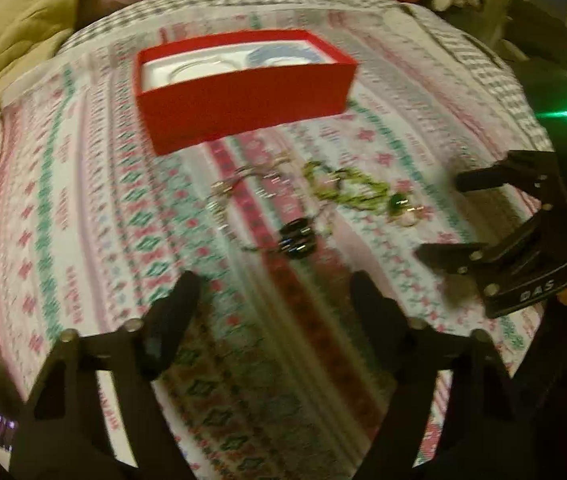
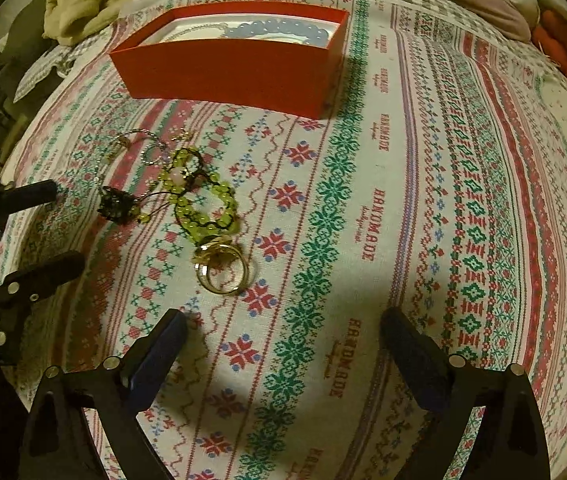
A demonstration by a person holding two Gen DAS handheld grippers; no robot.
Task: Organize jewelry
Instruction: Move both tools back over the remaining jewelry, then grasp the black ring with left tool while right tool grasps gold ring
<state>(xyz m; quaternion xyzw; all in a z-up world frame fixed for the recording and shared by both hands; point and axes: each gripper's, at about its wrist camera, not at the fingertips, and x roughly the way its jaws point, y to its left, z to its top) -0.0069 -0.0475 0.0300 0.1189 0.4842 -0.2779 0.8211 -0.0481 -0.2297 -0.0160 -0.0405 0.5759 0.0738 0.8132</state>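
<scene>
Tongs spread on both sides, left tongs (image 1: 273, 292) and right tongs (image 2: 283, 330), gripping nothing. Beyond, gold rings (image 2: 222, 270), green bead bracelet (image 2: 203, 196), silver chain (image 2: 151, 144) loose on patterned bedspread (image 2: 403, 200). Farthest, open red box (image 2: 235, 64) holding blue beads (image 2: 279, 30).

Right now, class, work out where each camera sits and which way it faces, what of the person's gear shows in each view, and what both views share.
Left wrist view: sits on the left gripper, facing forward over the patterned cloth toward the red box; its own open fingers show below, the right gripper at right.
Right wrist view: sits on the right gripper, facing the same box; the left gripper shows at left.
Shared: box, green bead jewelry, cloth.
</scene>
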